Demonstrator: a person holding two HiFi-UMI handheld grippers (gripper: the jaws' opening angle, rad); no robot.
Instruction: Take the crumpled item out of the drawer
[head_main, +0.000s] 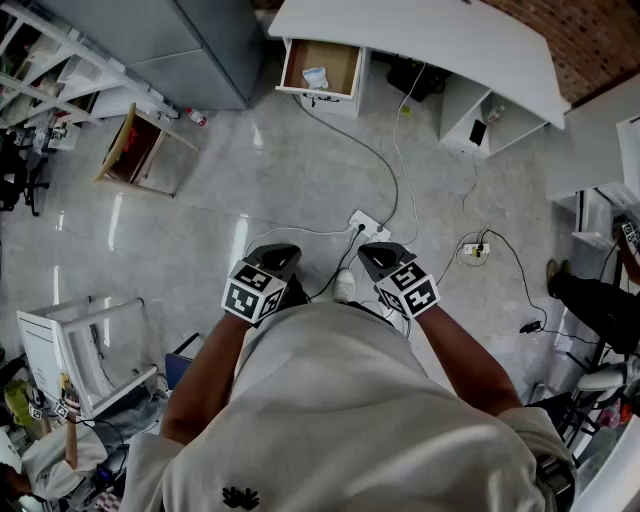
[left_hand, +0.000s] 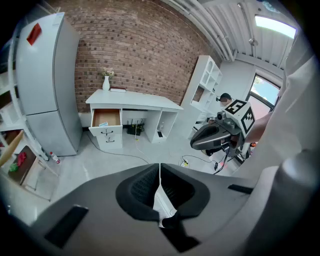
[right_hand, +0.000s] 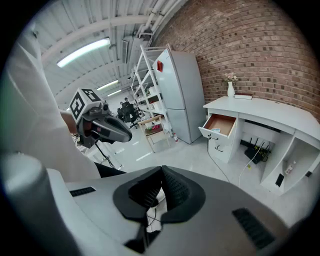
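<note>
A white desk (head_main: 430, 40) stands across the room, its top left drawer (head_main: 320, 68) pulled open. A pale, bluish crumpled item (head_main: 315, 77) lies inside it; it also shows in the drawer (left_hand: 106, 118) in the left gripper view and as a small light shape (right_hand: 215, 130) in the right gripper view. My left gripper (head_main: 278, 252) and right gripper (head_main: 376, 252) are held side by side close to my body, far from the desk. Each has its jaws closed together with nothing between them, as seen at the left gripper (left_hand: 159, 172) and right gripper (right_hand: 161, 187).
A grey fridge (head_main: 190, 40) stands left of the desk. A low wooden shelf unit (head_main: 140, 150) sits by it. A power strip (head_main: 367, 226) and cables (head_main: 380, 160) lie on the tiled floor between me and the desk. White racks (head_main: 80, 350) are at my left.
</note>
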